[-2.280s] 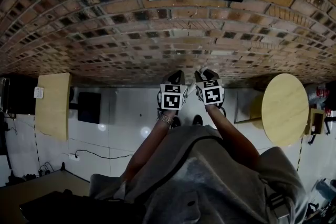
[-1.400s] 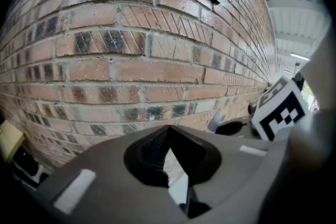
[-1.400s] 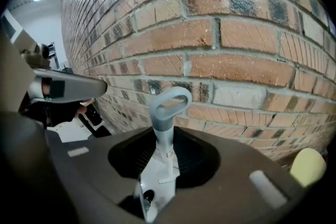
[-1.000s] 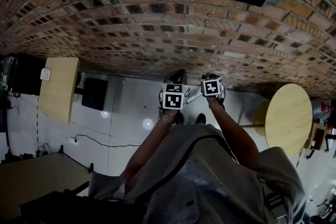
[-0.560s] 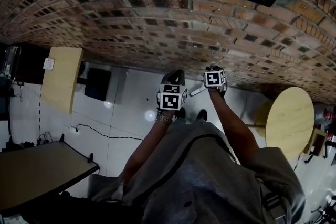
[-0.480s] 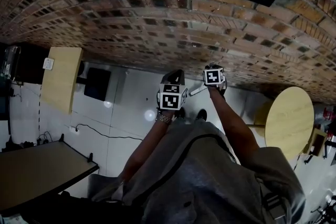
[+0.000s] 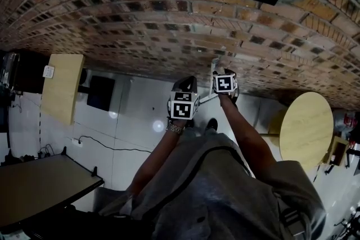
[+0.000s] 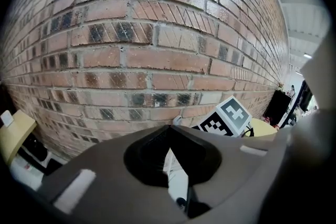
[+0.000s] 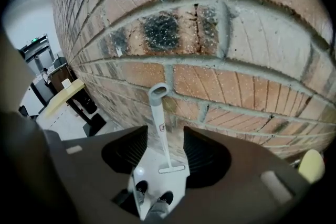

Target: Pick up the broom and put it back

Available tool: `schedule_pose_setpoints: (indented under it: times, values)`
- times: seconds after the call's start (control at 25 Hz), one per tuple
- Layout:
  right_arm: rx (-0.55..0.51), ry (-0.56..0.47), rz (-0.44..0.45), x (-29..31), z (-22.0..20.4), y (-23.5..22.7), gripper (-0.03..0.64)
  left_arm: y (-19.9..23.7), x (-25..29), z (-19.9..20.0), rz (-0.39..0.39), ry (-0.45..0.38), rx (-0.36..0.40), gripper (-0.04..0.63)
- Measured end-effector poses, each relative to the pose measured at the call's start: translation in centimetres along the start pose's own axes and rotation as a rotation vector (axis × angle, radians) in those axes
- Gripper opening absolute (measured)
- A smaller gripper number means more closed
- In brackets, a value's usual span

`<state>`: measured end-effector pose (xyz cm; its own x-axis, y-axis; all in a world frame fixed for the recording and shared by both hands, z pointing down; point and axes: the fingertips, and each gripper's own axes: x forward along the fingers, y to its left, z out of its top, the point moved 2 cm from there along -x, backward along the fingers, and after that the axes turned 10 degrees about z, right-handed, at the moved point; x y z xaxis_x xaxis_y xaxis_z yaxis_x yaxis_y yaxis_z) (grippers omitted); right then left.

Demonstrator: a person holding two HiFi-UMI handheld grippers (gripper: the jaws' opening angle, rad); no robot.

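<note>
Right gripper view: right gripper (image 9: 165, 136), now nearer the brick wall (image 9: 236, 34) at 12 o'clock, gapes wide around the leaning broom (image 9: 158, 115), which is probably back in place.

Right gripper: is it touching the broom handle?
Apart. The right gripper view shows the right gripper open, with a clear gap on each side of the broom handle between its jaws.
</note>
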<state>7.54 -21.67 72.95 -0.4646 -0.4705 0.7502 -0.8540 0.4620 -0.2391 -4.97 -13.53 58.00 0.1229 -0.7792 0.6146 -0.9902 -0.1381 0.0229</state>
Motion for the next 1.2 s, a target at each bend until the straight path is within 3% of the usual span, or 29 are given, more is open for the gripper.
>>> schedule_pose_setpoints:
  times: [0.36,0.6,0.92,1.2]
  values:
    - [-0.002,-0.028,0.016,-2.6,-2.2,0.3,0.199,-1.8,-1.7,-2.9,0.025,0.019,-0.012,-0.003]
    - [0.030,-0.093,-0.032,-6.4,-3.5,2.1,0.187,-1.7,-3.7,-3.1,-0.025,-0.017,0.009,-0.003]
    - [0.097,-0.249,-0.019,-12.8,-5.6,12.6,0.165,0.5,-9.4,-7.4,-0.126,-0.031,0.046,-0.003]
    - [0.085,-0.278,0.051,-17.1,-8.2,21.8,0.123,1.6,-14.1,-11.4,-0.187,-0.012,0.059,-0.003]
